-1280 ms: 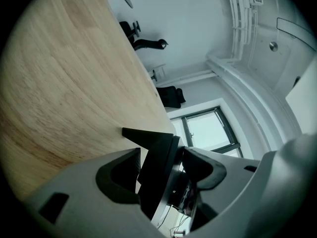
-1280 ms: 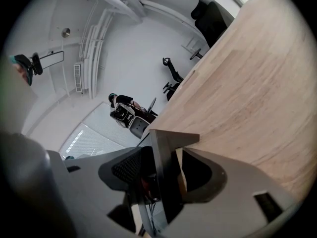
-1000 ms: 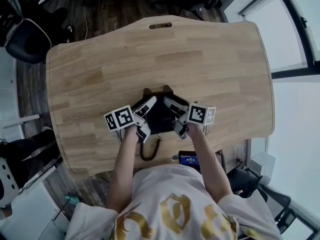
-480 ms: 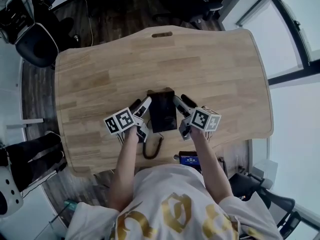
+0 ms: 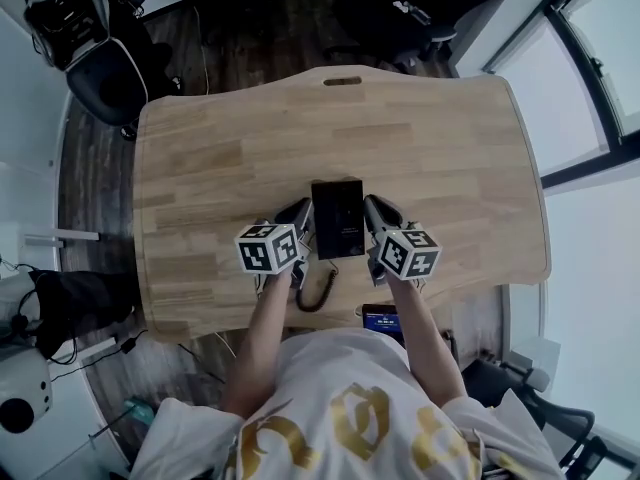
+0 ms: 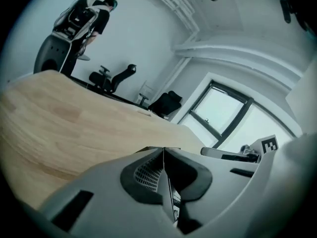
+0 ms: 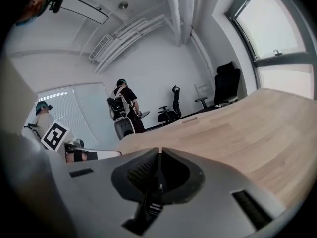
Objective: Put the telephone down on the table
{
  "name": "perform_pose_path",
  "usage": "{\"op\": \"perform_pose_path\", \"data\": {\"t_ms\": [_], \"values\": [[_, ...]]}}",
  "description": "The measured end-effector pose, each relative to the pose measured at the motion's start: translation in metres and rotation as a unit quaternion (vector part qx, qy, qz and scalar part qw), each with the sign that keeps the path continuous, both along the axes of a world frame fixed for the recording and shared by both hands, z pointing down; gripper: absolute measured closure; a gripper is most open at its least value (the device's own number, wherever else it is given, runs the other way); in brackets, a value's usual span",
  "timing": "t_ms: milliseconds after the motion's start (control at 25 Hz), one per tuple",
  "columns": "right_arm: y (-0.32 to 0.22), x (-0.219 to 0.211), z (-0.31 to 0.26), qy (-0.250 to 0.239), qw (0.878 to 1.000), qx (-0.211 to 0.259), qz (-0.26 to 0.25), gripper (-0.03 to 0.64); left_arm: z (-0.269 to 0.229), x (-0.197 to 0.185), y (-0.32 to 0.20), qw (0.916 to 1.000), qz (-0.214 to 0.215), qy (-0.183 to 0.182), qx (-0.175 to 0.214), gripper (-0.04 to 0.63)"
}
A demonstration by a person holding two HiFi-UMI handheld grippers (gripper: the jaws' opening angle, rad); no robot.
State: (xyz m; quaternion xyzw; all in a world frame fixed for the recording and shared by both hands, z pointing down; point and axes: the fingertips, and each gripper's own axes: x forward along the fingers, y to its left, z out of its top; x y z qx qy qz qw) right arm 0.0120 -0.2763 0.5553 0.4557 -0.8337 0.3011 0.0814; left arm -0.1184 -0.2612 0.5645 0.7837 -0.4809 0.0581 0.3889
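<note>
The black telephone (image 5: 337, 218) lies flat on the wooden table (image 5: 220, 148), near its front edge, and its dark cord (image 5: 318, 293) curls back towards me. My left gripper (image 5: 303, 211) sits just left of the phone with its jaws shut and nothing between them (image 6: 163, 150). My right gripper (image 5: 375, 205) sits just right of the phone. Its jaws are closing, their tips meet and hold nothing (image 7: 159, 151). Neither gripper holds the phone. Neither gripper view shows it.
A small device with a blue screen (image 5: 380, 318) sits below the table's front edge by my waist. Office chairs (image 5: 110, 68) stand beyond the far side, and a person with a backpack (image 7: 124, 105) is there. Windows (image 5: 600, 58) line the right.
The phone went from tipped up between the open grippers to lying flat on the table. Both grippers have drawn off its sides, lifted a little and shut their jaws.
</note>
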Motion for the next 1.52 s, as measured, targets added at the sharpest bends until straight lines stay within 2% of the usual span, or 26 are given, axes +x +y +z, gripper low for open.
{"op": "perform_pose_path", "data": {"t_ms": [160, 360, 560, 720, 880, 1160, 1520], "values": [[0.016, -0.005, -0.021, 0.003, 1.0, 0.027, 0.0, 0.595, -0.027, -0.002, 0.013, 0.9982, 0.006, -0.04, 0.044, 0.584], [0.031, -0.002, -0.05, 0.023, 0.997, 0.07, 0.01, 0.597, -0.066, -0.006, 0.026, 0.992, -0.007, -0.069, 0.105, 0.584], [0.06, 0.01, -0.06, 0.038, 0.995, 0.094, 0.014, 0.597, -0.078, 0.0, 0.055, 0.9847, -0.014, -0.099, 0.143, 0.584], [0.082, 0.018, -0.07, 0.048, 0.992, 0.111, 0.024, 0.598, -0.088, 0.001, 0.075, 0.982, -0.017, -0.098, 0.161, 0.584], [0.125, 0.02, -0.067, 0.053, 0.99, 0.129, 0.02, 0.6, -0.086, 0.002, 0.118, 0.978, -0.024, -0.097, 0.183, 0.584], [0.107, 0.023, -0.083, 0.046, 0.991, 0.126, 0.014, 0.604, -0.106, 0.011, 0.094, 0.9737, -0.015, -0.13, 0.187, 0.584], [0.107, 0.03, -0.09, 0.045, 0.991, 0.129, 0.016, 0.604, -0.11, 0.014, 0.094, 0.9752, -0.023, -0.123, 0.183, 0.584]]}}
